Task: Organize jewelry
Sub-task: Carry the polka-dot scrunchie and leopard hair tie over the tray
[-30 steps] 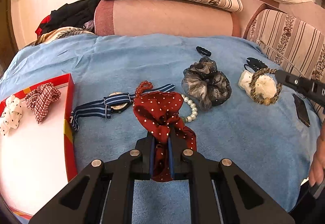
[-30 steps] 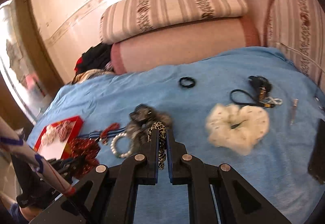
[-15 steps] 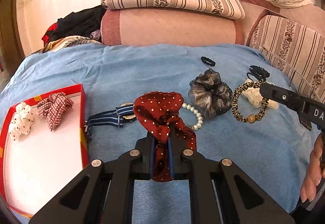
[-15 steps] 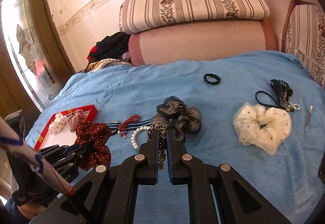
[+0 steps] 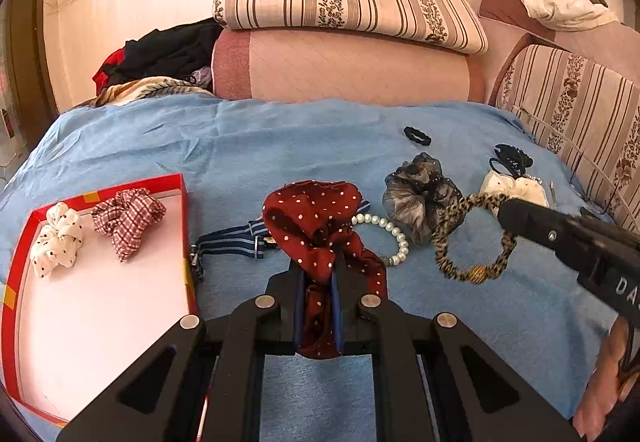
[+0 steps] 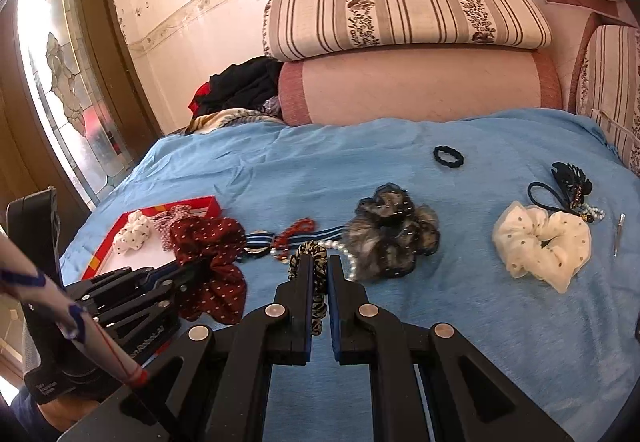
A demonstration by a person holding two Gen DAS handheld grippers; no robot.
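My left gripper (image 5: 318,266) is shut on a dark red scrunchie with white dots (image 5: 316,213), lifted over the blue bedspread just right of the red-rimmed tray (image 5: 184,226). Two scrunchies lie in that tray, a white dotted one (image 5: 58,238) and a red checked one (image 5: 126,215). My right gripper (image 6: 320,262) is shut on a leopard-print hair tie (image 6: 310,254), which dangles as a loop with a gold bead (image 5: 474,242) in the left wrist view. Beneath lie a pearl bracelet (image 5: 394,238) and a striped-strap watch (image 5: 236,240).
Spread over the blue bedspread (image 6: 420,322) are a grey-black scrunchie (image 6: 394,238), a cream dotted scrunchie (image 6: 544,242), a small black hair tie (image 6: 449,155), a black claw clip (image 6: 570,177) and a red bead strand (image 6: 298,228). Striped cushions (image 6: 400,11) line the far side.
Both grippers moved left toward the tray with their loads. The red scrunchie rose a little, and the leopard tie left the cream scrunchie and now hangs near the pearls.
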